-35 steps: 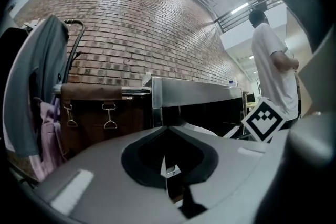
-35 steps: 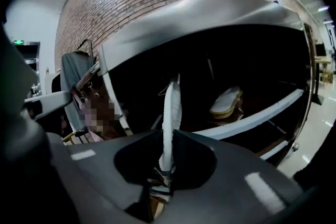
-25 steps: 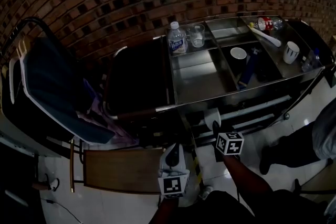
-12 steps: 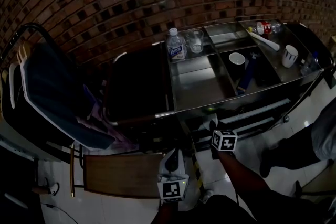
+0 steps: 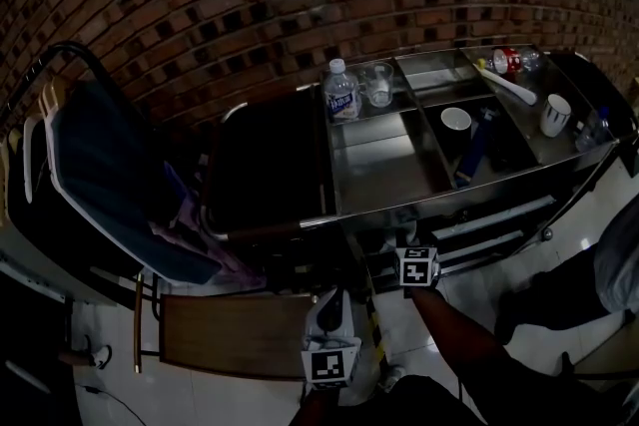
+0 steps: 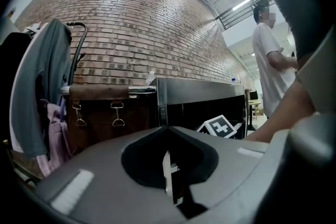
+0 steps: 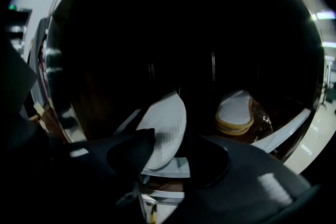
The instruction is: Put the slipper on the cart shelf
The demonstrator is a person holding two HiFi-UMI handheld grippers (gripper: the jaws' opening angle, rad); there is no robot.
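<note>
A white slipper leans tilted on the cart's dark lower shelf, between the jaws of my right gripper. Those jaws have just been opening and no longer press on it. A second slipper with a tan edge lies further right on the same shelf. In the head view my right gripper reaches under the steel cart top, its marker cube facing up. My left gripper hangs low in front of the cart, and its jaws meet at the tips with nothing held.
On the cart top stand a water bottle, a glass, a cup and a mug. A dark bag hangs at the cart's left end. A rack with clothes and a wooden stool are left. A person stands right.
My right gripper has gone forward and down, under the cart top. The white slipper that showed above its cube is now mostly hidden there. The left gripper has kept still.
</note>
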